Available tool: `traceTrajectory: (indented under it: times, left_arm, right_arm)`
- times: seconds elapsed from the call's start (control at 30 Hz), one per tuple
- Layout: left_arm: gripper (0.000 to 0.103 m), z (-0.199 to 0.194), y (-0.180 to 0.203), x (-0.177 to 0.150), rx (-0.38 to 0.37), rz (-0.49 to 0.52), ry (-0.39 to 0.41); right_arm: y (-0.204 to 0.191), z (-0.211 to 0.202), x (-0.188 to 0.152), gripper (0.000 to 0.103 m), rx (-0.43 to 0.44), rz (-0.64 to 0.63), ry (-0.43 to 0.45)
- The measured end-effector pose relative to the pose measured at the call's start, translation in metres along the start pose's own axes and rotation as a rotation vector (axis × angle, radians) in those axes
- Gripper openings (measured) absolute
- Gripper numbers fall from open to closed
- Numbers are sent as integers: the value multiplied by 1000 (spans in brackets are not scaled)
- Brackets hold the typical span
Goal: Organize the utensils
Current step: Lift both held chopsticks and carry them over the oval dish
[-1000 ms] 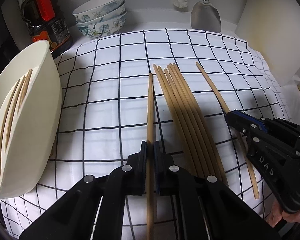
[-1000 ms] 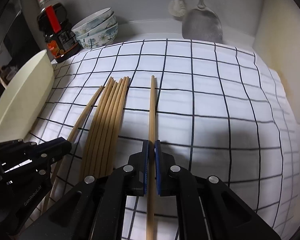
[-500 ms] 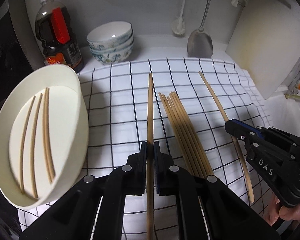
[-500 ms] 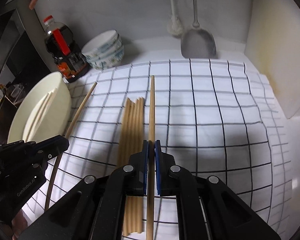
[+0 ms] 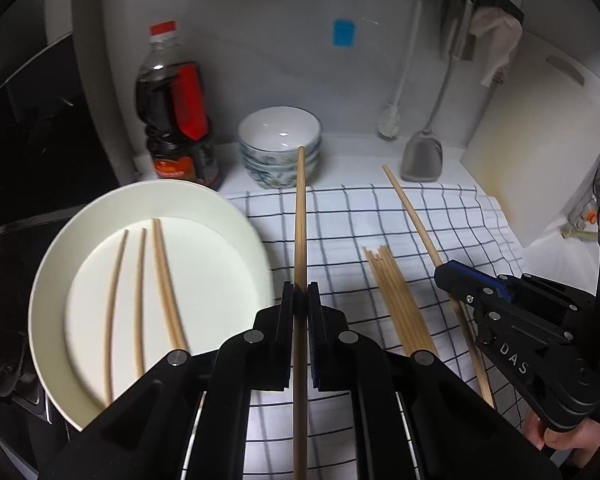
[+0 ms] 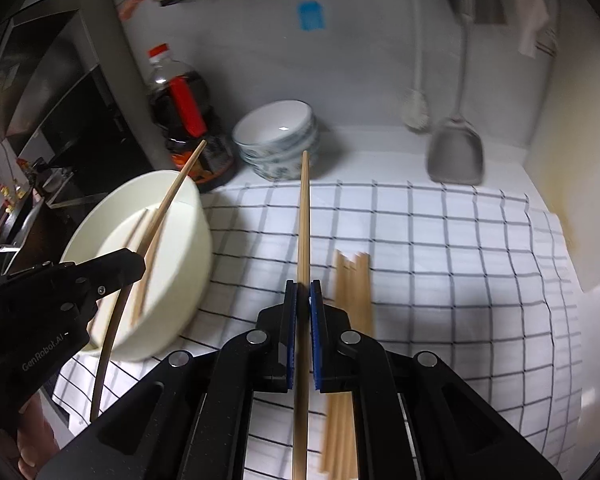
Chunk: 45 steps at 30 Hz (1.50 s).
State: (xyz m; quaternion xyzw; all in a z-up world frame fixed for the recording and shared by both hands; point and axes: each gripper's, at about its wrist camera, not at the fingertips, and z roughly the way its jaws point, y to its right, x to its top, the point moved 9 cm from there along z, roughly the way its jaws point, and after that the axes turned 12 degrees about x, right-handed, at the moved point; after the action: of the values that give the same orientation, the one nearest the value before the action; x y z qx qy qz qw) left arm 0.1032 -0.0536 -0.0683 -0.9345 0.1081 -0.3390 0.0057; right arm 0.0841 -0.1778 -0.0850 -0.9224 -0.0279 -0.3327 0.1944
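My left gripper (image 5: 300,292) is shut on one wooden chopstick (image 5: 300,216), held in the air beside the right rim of the white plate (image 5: 52,264). Three chopsticks (image 5: 140,280) lie in the plate. My right gripper (image 6: 303,292) is shut on another chopstick (image 6: 304,216), raised over the checked cloth (image 6: 460,264). A bundle of several chopsticks (image 5: 396,304) lies on the cloth between the two grippers. In the left wrist view the right gripper (image 5: 446,276) shows with its chopstick (image 5: 412,212). In the right wrist view the left gripper (image 6: 134,264) shows with its chopstick (image 6: 176,188) over the plate (image 6: 188,272).
A dark sauce bottle (image 5: 176,120) and stacked bowls (image 5: 280,148) stand at the back. A metal spatula (image 5: 422,156) and a brush (image 5: 392,120) hang on the wall. A white cutting board (image 5: 540,140) leans at the right. A stove (image 6: 60,120) is at the left.
Both grippers have risen off the cloth, each with its chopstick. The left one has moved toward the plate, which now shows its inside with three chopsticks.
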Motion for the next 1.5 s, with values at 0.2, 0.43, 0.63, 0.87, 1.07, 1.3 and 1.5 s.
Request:
traceTrajectory:
  times: [0.2, 0.43, 0.63, 0.87, 1.07, 1.3, 1.5]
  left_arm:
    - [7, -2, -53, 5, 44, -57, 9]
    - [7, 0, -108, 3, 107, -105, 10]
    - [7, 12, -148, -5, 149, -152, -19]
    - [7, 36, -172, -14, 168, -167, -61]
    - [7, 57, -181, -14, 165, -178, -87]
    - [7, 83, -184, -17, 151, -175, -124]
    - [8, 99, -187, -27, 146, -166, -164]
  right_arm:
    - [-42, 17, 20, 6, 43, -45, -3]
    - [-87, 42, 34, 6, 102, -88, -13]
    - [-122, 72, 39, 6, 149, -113, -48]
    - [-147, 106, 38, 6, 181, -117, -96]
    - [-160, 135, 39, 6, 198, -107, -134]
    - [-165, 164, 33, 6, 193, -93, -186]
    - [-161, 180, 28, 6, 178, -78, -221]
